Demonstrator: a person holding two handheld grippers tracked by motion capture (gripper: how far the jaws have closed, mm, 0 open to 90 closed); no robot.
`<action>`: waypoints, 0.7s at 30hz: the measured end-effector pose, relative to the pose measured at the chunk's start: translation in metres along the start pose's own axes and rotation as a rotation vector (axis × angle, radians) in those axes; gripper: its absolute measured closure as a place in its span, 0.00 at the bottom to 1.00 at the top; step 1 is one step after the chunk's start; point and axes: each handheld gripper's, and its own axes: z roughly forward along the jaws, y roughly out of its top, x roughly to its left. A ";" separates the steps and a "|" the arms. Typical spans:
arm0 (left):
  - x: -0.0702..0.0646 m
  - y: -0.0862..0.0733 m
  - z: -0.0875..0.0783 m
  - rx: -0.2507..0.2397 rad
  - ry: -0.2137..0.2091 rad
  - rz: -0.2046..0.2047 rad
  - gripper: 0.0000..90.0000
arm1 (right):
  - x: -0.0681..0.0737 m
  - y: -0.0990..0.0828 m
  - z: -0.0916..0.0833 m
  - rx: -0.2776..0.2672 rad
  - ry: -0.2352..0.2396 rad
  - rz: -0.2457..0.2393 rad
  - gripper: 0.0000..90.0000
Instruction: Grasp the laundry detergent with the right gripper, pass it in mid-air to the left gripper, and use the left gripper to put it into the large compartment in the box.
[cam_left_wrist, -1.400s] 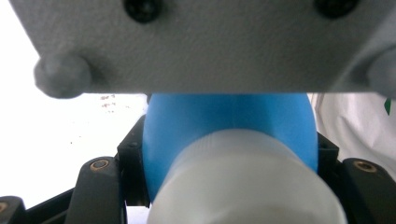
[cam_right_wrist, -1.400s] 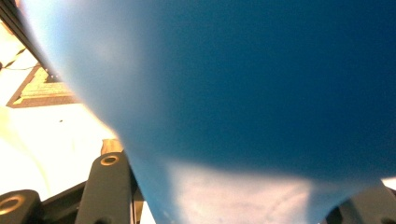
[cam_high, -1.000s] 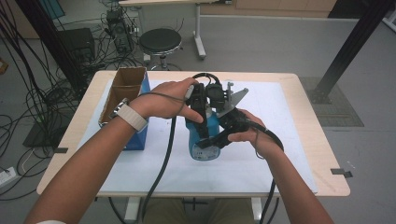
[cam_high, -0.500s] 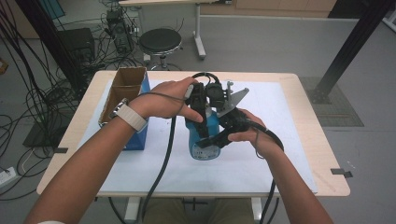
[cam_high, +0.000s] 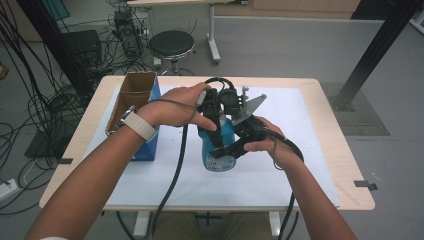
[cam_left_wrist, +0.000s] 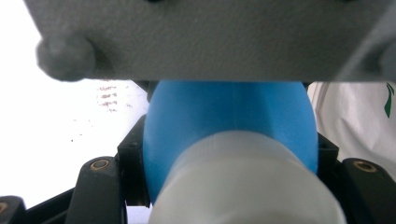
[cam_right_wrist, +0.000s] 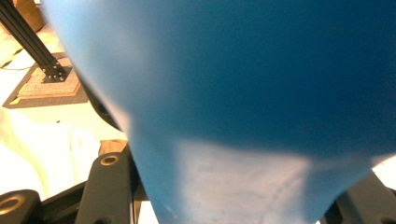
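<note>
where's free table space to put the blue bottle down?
Free: the white sheet right of the right gripper, out to the table's right edge; also the near strip of sheet in front of the blue bottle, between the forearms. Crowded: the left side, where the open cardboard box stands beside the left gripper, and the middle, where both grippers clamp the bottle.

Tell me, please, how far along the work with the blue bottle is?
Done: both grippers have closed on the blue bottle, left gripper near its white cap, right gripper on its body. In hand: holding it above the table. Left, probably: opening the cap.
</note>
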 end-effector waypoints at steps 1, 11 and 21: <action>0.000 0.000 0.000 0.001 -0.001 -0.001 0.41 | 0.000 0.000 0.000 -0.001 0.003 0.004 0.48; 0.000 0.001 0.000 -0.002 -0.001 -0.002 0.41 | 0.000 0.000 -0.001 -0.002 0.006 0.011 0.48; 0.001 0.000 0.000 -0.007 -0.008 -0.010 0.41 | 0.001 0.000 -0.002 -0.005 0.006 0.013 0.48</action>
